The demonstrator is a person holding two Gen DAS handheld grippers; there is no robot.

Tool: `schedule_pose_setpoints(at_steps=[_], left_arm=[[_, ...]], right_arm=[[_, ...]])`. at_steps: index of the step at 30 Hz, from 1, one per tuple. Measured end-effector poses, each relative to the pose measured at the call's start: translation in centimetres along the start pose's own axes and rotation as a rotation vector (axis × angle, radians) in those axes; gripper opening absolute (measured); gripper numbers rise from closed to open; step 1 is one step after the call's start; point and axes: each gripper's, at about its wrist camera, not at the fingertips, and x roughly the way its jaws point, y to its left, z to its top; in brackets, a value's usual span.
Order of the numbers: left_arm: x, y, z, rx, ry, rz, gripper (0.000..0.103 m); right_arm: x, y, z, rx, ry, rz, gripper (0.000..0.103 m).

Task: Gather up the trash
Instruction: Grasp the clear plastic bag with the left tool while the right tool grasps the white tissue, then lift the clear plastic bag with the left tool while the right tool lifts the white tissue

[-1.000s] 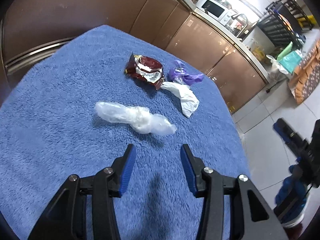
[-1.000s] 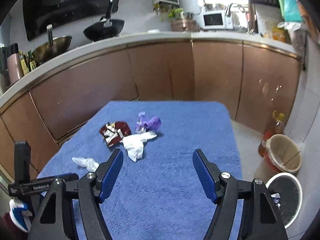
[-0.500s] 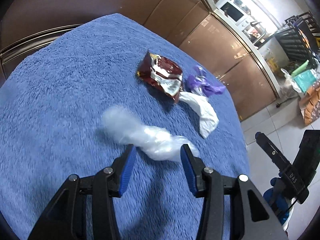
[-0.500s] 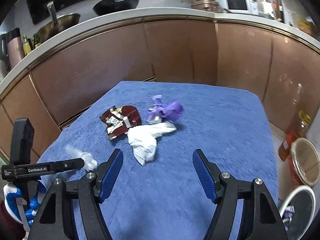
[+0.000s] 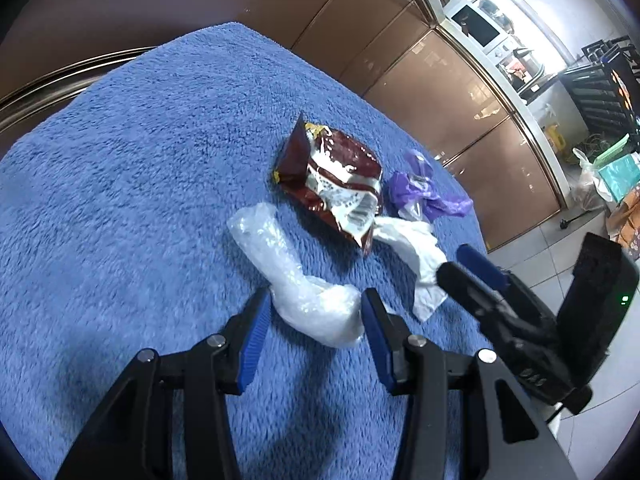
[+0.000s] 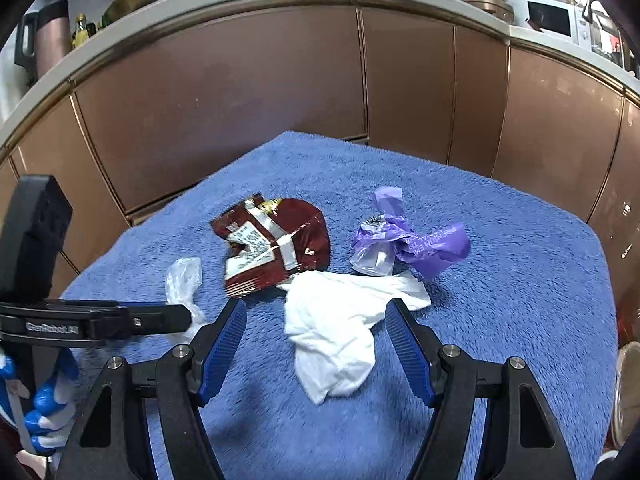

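Note:
Several pieces of trash lie on a blue fleece-covered table. A crumpled clear plastic wrap lies with its near end between the fingers of my open left gripper. A white crumpled tissue lies between the fingers of my open right gripper. A dark red snack wrapper and a purple plastic bag lie just beyond. The clear wrap also shows in the right wrist view, behind the left gripper's finger. The red wrapper, purple bag and tissue show in the left wrist view.
Brown kitchen cabinets curve behind the table under a counter with a microwave and pots. The table's right edge drops to a tiled floor. The right gripper's body sits close on the right of the left gripper.
Both grippers have moved forward and down toward the table. The clear wrap now lies between the left fingers and the white tissue between the right fingers. Both stay open.

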Motion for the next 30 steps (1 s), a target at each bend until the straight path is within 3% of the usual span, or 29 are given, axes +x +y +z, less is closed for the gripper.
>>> schedule_pose_setpoints(at_steps=[12, 24, 26, 30], left_arm=[[1.6, -0.8, 0.8, 0.066, -0.043, 0.028, 0.044], [2.0, -1.1, -0.2, 0.094, -0.107, 0.025, 0.041], [1.9, -1.0, -0.3, 0.091, -0.108, 0.022, 0.040], [1.3, -0.9, -0.8, 0.079, -0.104, 0.013, 0.035]], right_arm=[[3.1, -1.6, -0.1, 0.004, 0.062, 0.028, 0.069], [3.2, -3.6, -0.3, 0.089, 0.087, 0.046, 0.035], [2.9, -3.7, -0.4, 0.092, 0.080, 0.045, 0.019], [1.9, -3.4, -0.6, 0.085, 0.055, 0.046, 0.013]])
